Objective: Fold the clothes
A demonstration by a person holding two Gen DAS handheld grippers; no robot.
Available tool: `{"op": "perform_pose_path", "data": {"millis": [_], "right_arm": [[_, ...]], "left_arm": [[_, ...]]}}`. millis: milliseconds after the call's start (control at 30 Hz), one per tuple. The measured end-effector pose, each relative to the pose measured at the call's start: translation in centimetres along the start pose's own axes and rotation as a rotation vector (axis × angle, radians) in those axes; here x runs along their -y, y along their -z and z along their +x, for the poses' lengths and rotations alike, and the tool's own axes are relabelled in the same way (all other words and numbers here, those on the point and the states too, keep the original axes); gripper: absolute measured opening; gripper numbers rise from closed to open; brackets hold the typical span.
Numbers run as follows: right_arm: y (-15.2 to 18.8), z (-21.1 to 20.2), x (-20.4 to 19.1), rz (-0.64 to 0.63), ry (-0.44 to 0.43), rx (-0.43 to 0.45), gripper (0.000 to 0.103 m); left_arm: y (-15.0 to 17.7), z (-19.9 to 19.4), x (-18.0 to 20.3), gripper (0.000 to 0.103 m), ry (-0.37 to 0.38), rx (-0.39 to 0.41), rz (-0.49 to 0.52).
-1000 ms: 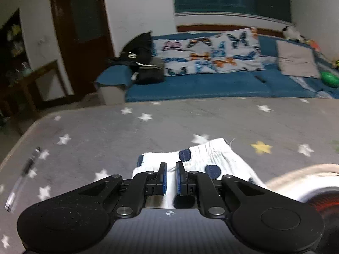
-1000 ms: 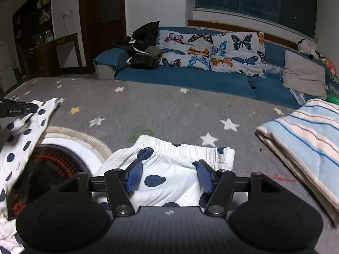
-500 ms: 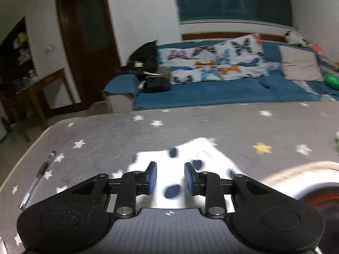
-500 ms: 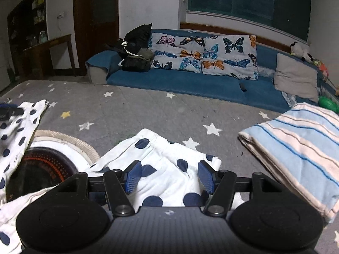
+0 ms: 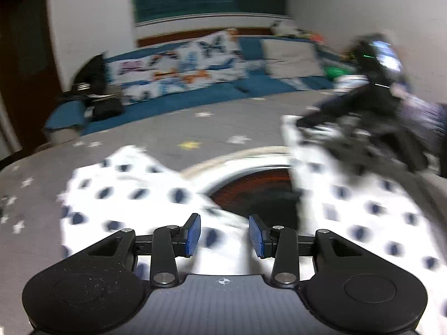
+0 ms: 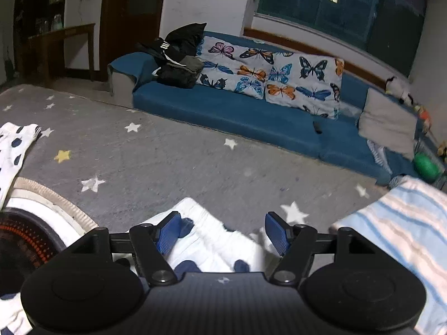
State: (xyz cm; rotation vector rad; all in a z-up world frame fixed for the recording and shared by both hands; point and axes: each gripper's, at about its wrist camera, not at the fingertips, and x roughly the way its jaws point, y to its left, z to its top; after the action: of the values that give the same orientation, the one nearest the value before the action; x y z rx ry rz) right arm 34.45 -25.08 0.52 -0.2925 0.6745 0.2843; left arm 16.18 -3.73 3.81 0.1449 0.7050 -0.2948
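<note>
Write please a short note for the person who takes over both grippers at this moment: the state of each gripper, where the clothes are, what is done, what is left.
Left gripper: jaws opening, pads clear of the cloth, nothing held; this view is blurred.
Right gripper: jaws opening, nothing pinched; the cloth lies under the gap.
Dotted garment: white with dark dots, spread on the grey star mat, partly over a round rug. Its two ends lie apart, so no finished fold is visible.
Striped towel: folded, at the right on the mat.
Done: the striped towel looks folded.
Left: grip the dotted garment again, fold it and flatten it.
</note>
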Motion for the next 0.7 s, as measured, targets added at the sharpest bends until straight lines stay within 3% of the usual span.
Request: {"op": "perform_pose_path", "data": {"millis": [133,267,400,567,700], "right_arm": [[0.3,-2.0,1.4,-0.006,0.001,-0.005,0.065],[1.4,-3.1,3.6,0.043,0.012,-0.055,0.057],[2.9,-3.7,5.6,0.099,-0.014,-0.093,0.056],[3.5,-3.3,6.6,0.156,-0.064,-0.111,0.045],[3.9,-2.8,6.3,0.181,-0.08,-0.113,0.036]], "left_arm": [[0.9,-1.5,4.6,0.041,0.144,-0.008,0.086],[2.0,-2.7,8.8,0.038,0.288,-0.033,0.133],[3.5,-3.8,12.0,0.04,0.388,-0.065,0.154],[4.9,-4.3,14.7,0.044,0.382,-0.058,0.194],[5.9,-4.4,16.2,0.041,0.347,-0.05,0.246]]}}
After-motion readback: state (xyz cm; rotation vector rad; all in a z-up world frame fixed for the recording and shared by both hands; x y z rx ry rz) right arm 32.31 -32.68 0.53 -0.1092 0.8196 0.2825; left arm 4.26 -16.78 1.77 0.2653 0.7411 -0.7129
